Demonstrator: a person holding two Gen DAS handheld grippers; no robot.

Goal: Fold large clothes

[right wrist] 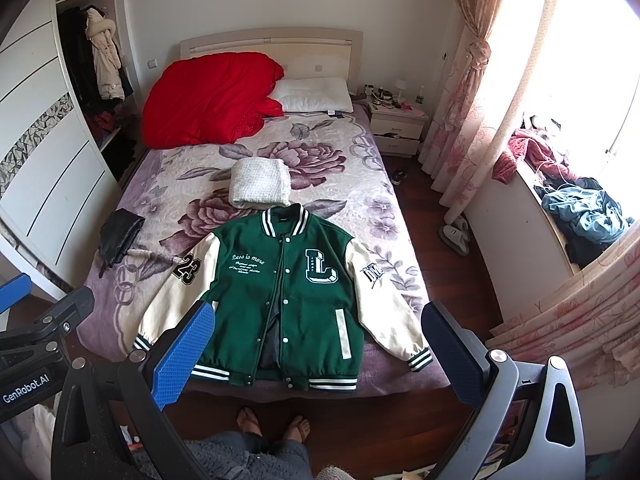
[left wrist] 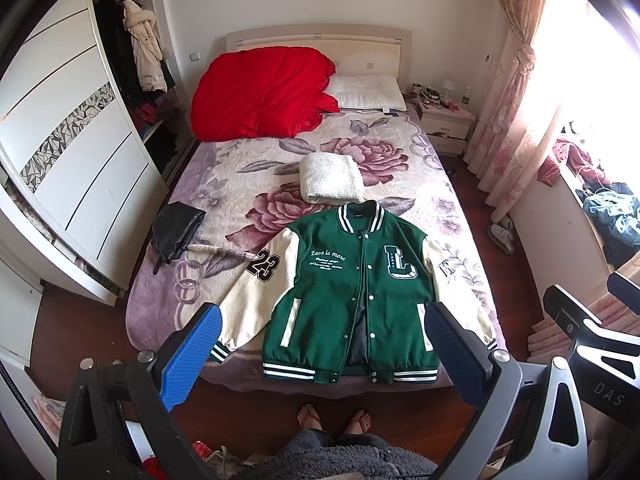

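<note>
Your left gripper (left wrist: pixel 324 354) and right gripper (right wrist: pixel 318 354) hover spread wide above the bed's (left wrist: pixel 224 168) foot, gripping nothing. The jacket (left wrist: pixel 352 292) lies flat there, collar toward the headboard, hem toward you.

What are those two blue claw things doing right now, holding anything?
Left gripper: open, holding nothing, above the green varsity jacket.
Right gripper: open, holding nothing, above the same jacket.
</note>
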